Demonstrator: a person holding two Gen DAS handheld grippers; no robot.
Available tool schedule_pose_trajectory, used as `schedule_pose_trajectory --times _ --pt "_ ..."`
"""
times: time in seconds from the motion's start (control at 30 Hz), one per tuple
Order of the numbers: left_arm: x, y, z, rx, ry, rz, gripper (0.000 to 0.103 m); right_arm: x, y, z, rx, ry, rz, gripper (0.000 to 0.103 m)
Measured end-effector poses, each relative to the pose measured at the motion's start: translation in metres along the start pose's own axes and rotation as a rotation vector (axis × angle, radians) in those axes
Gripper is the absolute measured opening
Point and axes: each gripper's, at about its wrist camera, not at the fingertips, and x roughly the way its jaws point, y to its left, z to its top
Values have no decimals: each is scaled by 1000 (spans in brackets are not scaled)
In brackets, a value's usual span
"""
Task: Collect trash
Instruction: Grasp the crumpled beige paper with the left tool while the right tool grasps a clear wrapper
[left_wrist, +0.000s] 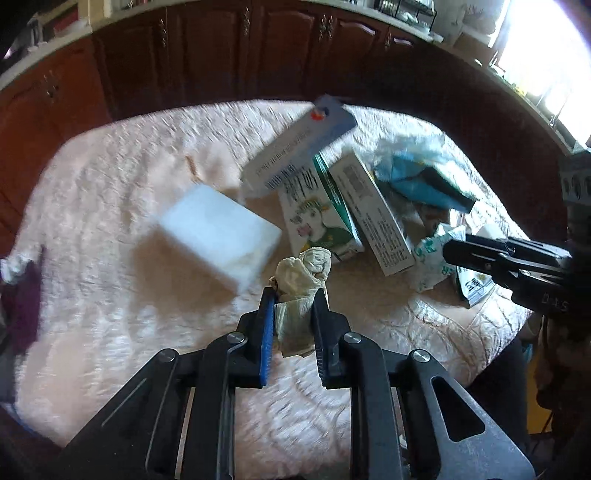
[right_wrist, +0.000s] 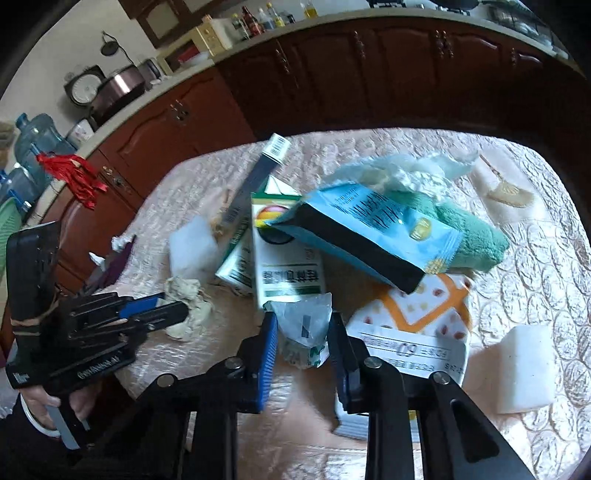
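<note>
My left gripper (left_wrist: 294, 295) is shut on a crumpled beige tissue (left_wrist: 304, 271) above the pink quilted table; it also shows in the right wrist view (right_wrist: 173, 308) with the tissue (right_wrist: 186, 308). My right gripper (right_wrist: 302, 319) is shut on a crumpled clear plastic wrapper (right_wrist: 304, 326) in front of the trash pile; in the left wrist view its fingers (left_wrist: 480, 253) reach in from the right. The pile holds a green-and-white carton (right_wrist: 284, 266), a blue snack bag (right_wrist: 369, 230) and a grey box (left_wrist: 299, 147).
White foam blocks (left_wrist: 221, 236) (right_wrist: 526, 369) lie on the pink quilted tablecloth (left_wrist: 92, 206). A green towel (right_wrist: 472, 236), an orange-patterned packet (right_wrist: 424, 306) and a small brush (right_wrist: 506, 192) lie nearby. Dark wooden cabinets (right_wrist: 332, 74) stand behind the table.
</note>
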Motion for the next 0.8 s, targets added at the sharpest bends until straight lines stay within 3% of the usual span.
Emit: schedule_pose_trajectory --times 0.2,0.4,0.8 --pt "-33 -9 15 11 -66 -37 16 -45 3 -1 14 -78 55 22" --pt "-39 -68 38 104 -85 -116 16 -108 -18 -3 61 -196 23 22" --pt "-13 -241 78 338 -36 -314 16 -216 -143 -49 301 -327 -297 22"
